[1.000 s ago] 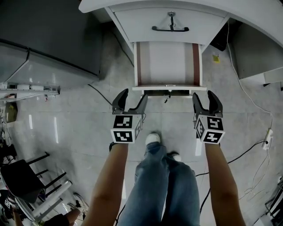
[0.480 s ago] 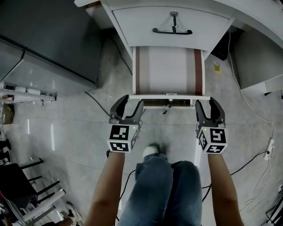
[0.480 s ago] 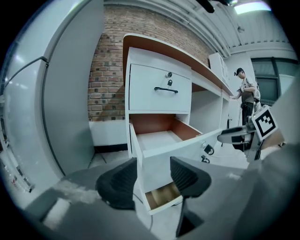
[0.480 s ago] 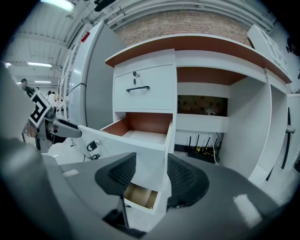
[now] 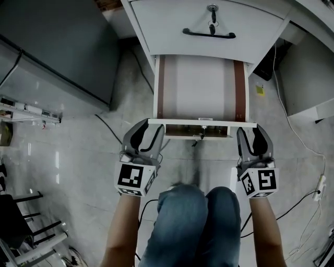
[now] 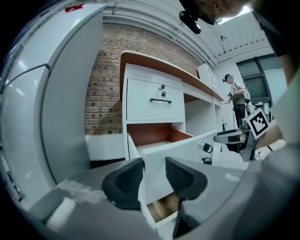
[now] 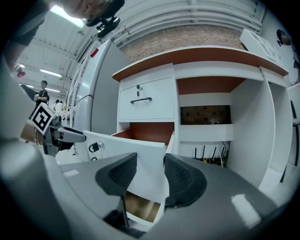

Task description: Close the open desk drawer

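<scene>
Pale tiled floor (image 5: 78,141) bears black cables (image 5: 107,122) (one power strip (image 5: 319,183) too).

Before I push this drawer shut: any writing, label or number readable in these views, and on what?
No readable text anywhere.
Yellow tag on the floor: too small to read.
Red label atop the grey cabinet: blurred.
Square markers on the left tool and right tool, jaws just closing with the drawer front between them: patterns, no letters.

- The open drawer (image 5: 201,88) juts out beneath the closed drawer (image 5: 209,21).
- A cabinet (image 5: 52,47) stands left of both.
- The person's legs (image 5: 198,224) stand before the open drawer.
- A power strip (image 5: 319,186) lies on the floor (image 5: 78,141), far right.
</scene>
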A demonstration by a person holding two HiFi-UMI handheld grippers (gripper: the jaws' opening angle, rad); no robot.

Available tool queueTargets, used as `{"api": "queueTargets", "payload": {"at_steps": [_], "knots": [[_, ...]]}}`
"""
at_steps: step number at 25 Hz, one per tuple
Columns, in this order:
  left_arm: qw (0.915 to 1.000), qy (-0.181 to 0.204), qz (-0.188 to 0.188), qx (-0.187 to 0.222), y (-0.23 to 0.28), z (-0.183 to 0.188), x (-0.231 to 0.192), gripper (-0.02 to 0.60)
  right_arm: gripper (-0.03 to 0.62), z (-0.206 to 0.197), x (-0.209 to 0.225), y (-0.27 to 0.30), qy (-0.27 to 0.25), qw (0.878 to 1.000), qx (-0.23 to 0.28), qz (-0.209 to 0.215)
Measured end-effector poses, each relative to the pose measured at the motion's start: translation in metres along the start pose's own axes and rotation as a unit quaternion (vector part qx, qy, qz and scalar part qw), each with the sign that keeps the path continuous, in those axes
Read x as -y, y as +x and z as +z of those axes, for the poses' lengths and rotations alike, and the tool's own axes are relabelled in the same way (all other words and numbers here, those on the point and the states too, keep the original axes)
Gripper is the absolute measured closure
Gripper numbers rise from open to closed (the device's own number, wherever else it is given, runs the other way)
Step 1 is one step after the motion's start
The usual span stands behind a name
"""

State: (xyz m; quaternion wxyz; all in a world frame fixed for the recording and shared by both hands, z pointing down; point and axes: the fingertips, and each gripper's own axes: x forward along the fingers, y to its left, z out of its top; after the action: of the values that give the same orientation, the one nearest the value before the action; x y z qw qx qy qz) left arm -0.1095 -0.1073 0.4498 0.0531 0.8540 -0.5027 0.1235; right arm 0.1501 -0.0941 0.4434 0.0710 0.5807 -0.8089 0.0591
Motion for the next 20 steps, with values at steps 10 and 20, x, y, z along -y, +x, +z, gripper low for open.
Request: {"api": "queueTargets", "payload": {"at_steps": [10,20], "knots": [[0.9977,0.009,0.017,0.065,0.008,0.027,-0.009,0.42,0.407,0.024,0.008,0.012,0.023,0.999,0.04,0.016],[0.9972,0.003,0.025,0.07,0.014,0.038,-0.016,0.419,0.399,0.033,0.01,0.023,0.043,0.996,0.048,0.054]]}}
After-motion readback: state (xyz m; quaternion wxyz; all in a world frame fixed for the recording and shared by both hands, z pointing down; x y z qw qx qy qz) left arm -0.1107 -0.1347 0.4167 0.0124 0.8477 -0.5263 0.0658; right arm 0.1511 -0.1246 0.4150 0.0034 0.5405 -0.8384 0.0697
